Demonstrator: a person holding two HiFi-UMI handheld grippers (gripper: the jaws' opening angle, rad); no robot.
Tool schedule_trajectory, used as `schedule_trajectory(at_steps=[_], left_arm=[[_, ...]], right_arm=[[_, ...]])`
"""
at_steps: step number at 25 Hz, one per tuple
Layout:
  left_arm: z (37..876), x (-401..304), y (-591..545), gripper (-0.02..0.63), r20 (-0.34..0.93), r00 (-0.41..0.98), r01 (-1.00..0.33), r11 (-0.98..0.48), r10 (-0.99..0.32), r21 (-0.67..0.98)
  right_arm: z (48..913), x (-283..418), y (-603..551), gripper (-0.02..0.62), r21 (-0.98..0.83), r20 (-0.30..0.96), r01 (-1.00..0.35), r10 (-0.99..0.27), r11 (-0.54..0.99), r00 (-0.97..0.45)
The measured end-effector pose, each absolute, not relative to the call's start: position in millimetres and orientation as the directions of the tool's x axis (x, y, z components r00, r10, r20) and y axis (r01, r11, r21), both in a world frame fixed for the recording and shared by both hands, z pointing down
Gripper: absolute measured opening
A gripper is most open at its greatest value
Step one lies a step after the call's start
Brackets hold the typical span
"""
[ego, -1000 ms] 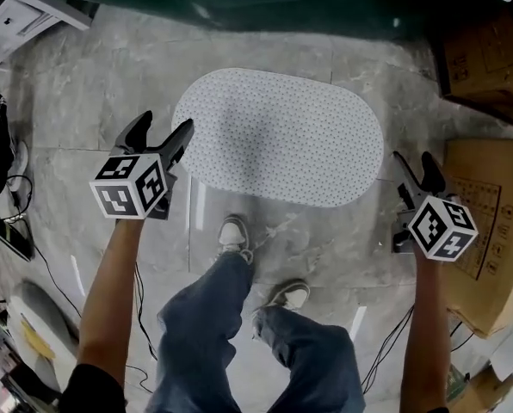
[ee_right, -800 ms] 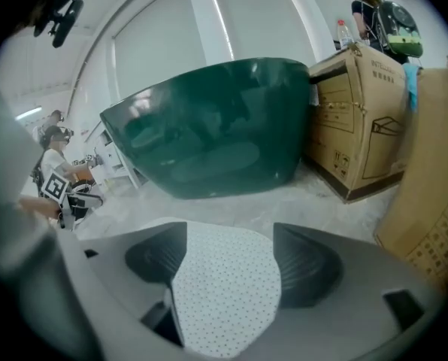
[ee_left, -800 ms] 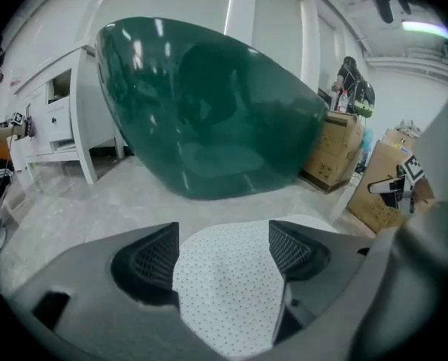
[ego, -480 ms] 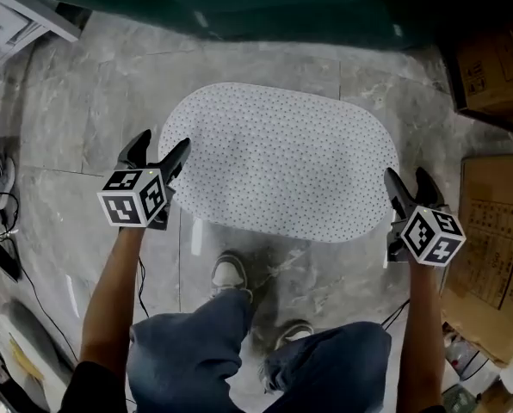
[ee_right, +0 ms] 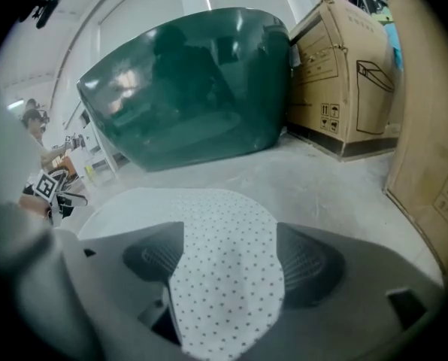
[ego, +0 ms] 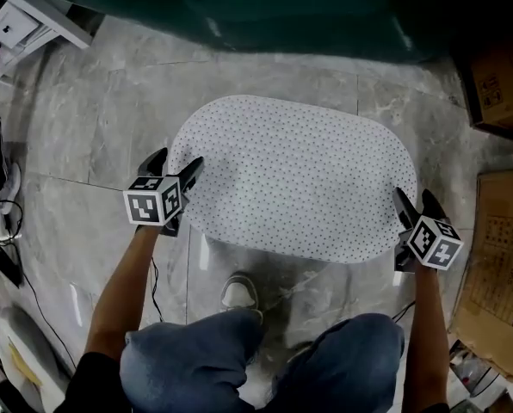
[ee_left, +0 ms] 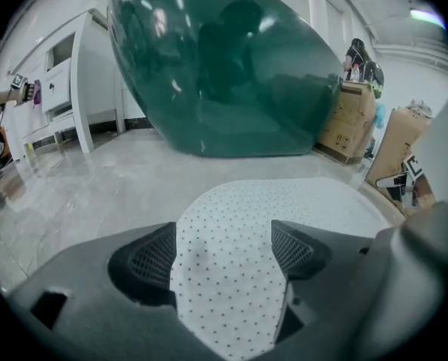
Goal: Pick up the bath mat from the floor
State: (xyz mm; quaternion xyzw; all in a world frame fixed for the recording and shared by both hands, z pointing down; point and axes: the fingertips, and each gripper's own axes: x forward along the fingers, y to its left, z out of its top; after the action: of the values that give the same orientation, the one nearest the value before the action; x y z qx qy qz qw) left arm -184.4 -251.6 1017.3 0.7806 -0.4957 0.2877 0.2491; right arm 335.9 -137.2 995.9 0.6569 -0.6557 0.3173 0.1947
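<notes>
Marble floor (ego: 93, 136); bath mat (ego: 295, 179) loose inside wide left claw (ego: 177, 159), opening right claw (ego: 414, 196).

The bath mat (ego: 295, 177) is a white oval sheet, peppered all over with small dark dots, lying flat and fully spread. One rounded end reaches the left gripper (ego: 178, 159) and shows between its parted jaws. The opposite end reaches the right gripper (ego: 414, 194), whose jaws are opening around it. Neither end is pinched, and the mat spans the whole stretch between both grippers.
</notes>
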Motion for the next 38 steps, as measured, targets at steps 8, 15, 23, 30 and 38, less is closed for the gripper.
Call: schedule_trajectory(at_steps=[8,15,23,30,38], left_arm=[[1062,-214,-256,0.412,0.773,0.313,-0.925,-0.361,-0.551,0.117],[1087,-223,-263,0.429,0.816,0.289,-0.934,-0.336,-0.5,0.125],[1097,-226,-262,0.451,0.832,0.272,-0.931,-0.351,-0.483,0.101],[1099,-227,-264,0.471,0.835,0.277,-0.925,-0.367,-0.475,0.099],[1096,-223,-262,0.397,0.834,0.281,-0.923,-0.371,-0.474,0.1]], right_arm=[[1035,351,-130,0.393,-0.148,0.731,-0.984,-0.68,-0.095,-0.044],[1058,369,-125,0.396,-0.126,0.776,-0.985,-0.63,-0.12,-0.022],[1088,378,-112,0.396,-0.092,0.837,-0.988,-0.548,-0.127,-0.007],[1091,378,-110,0.393,-0.062,0.856,-0.988,-0.517,-0.143,0.022],[1089,374,-110,0.371,-0.061,0.855,-0.988,-0.519,-0.144,0.023]])
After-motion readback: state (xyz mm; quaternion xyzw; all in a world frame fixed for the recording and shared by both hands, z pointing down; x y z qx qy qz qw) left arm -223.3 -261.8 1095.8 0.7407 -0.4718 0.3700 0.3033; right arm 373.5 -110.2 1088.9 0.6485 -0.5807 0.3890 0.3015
